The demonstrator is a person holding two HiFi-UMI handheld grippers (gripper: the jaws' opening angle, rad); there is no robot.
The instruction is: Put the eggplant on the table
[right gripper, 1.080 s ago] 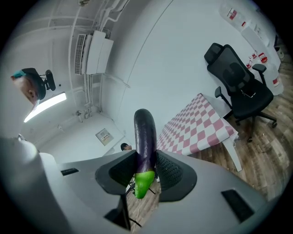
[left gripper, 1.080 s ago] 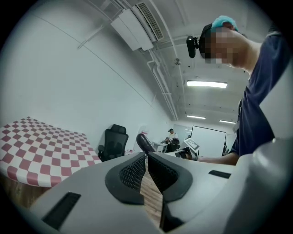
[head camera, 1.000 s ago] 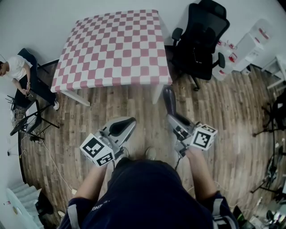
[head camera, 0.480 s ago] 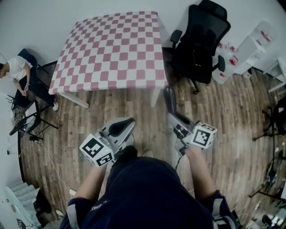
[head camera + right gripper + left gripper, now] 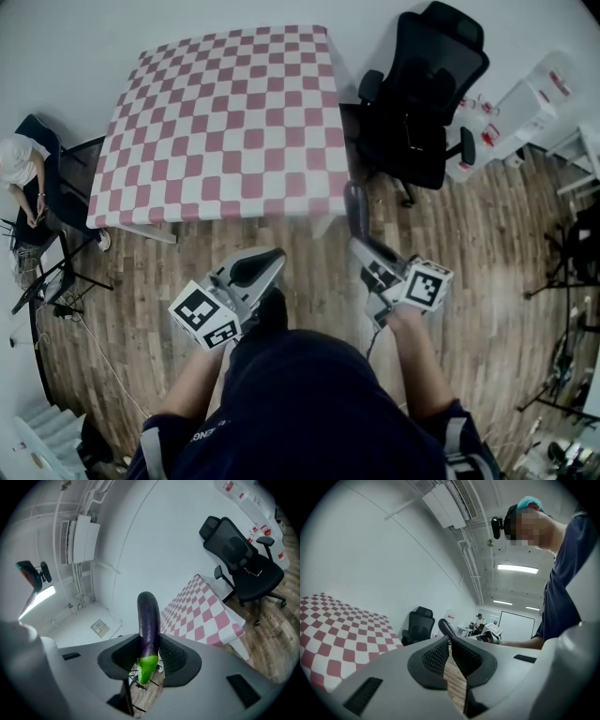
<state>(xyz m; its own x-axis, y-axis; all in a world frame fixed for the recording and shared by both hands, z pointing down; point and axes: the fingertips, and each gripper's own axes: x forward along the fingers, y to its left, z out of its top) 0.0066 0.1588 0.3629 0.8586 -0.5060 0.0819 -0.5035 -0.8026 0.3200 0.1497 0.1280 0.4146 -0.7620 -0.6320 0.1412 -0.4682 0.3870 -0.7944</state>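
So the eggplant (image 5: pixel 149 620) isn't on the table yet. It's pinched near its green stem end between the right gripper's (image 5: pixel 149 654) pads, purple end sticking out ahead. From the head view it hangs over the wood floor (image 5: pixel 469 262), just short of the near edge of the pink-and-white checkered table (image 5: pixel 225 122). Left gripper (image 5: pixel 450 645) has its jaws together, nothing in them. Black office chair (image 5: pixel 422 94) sits right of the table.

A black office chair (image 5: pixel 422 94) is seen standing on the wooden plank floor (image 5: pixel 487 244), close to the wall. White lidded containers (image 5: pixel 525 103) are set just beside it. A person in a white shirt (image 5: pixel 19 159) is seated at the floor's left edge. An air-conditioning unit (image 5: pixel 79 538) is mounted overhead.
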